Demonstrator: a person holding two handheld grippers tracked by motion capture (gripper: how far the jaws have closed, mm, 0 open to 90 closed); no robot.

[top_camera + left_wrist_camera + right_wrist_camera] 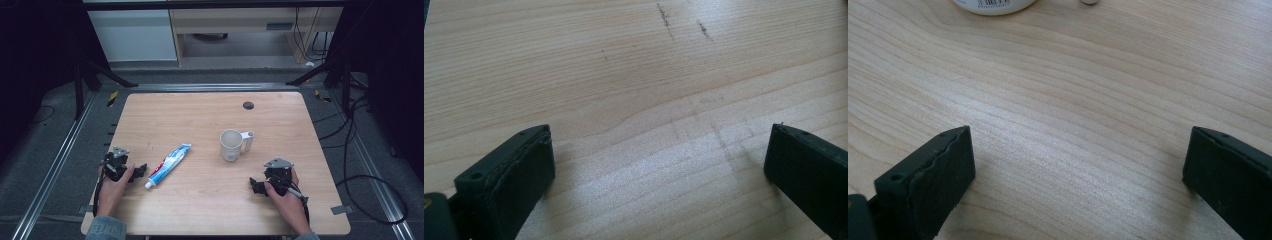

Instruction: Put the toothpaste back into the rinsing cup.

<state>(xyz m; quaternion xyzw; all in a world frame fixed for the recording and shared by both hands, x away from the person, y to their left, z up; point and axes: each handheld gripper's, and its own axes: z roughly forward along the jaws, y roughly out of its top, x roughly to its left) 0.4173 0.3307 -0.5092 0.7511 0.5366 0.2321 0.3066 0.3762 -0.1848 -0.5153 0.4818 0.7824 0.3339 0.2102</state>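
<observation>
Nothing's picked up yet: my left gripper (141, 170) sits with jaws wide apart and empty, just beside the toothpaste tube (168, 165) lying flat on the bench (200, 107). Right gripper (256, 185), jaws open too, waits near the white mug (232, 145).

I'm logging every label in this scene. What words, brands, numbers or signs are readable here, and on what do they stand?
No text can be read anywhere.
Toothpaste tube: blue, white and red print, too small and blurred to read.
White cup: in the right gripper view a strip of dark print shows at its base, cut off and too blurred to read.
Wooden table: dark scuff marks, no writing.
</observation>
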